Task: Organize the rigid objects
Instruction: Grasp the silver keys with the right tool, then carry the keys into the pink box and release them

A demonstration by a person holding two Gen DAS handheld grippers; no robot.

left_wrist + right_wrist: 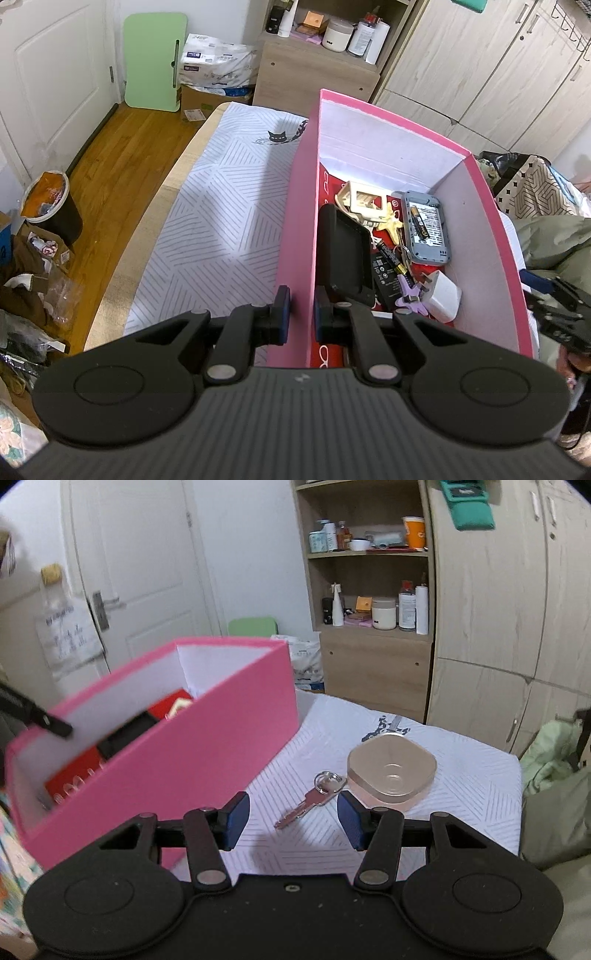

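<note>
My left gripper [300, 317] is shut on the left wall of the pink box [301, 221], one finger outside and one inside. The box holds a black case [347, 254], a grey device [424, 232], batteries, a beige frame, a white charger [445, 295] and a purple clip. In the right wrist view the pink box [207, 738] is tilted, its right side raised off the table. My right gripper [293, 819] is open and empty just above a silver key [310, 801] on a ring. A beige square dish [391, 768] sits beside the key.
The table wears a white striped cloth [229, 221] with a cat print. A wooden shelf unit [369, 590] and wardrobes [498, 590] stand behind it. A bin [51, 203] and clutter lie on the floor at the left. A green jacket [554, 794] lies at the right.
</note>
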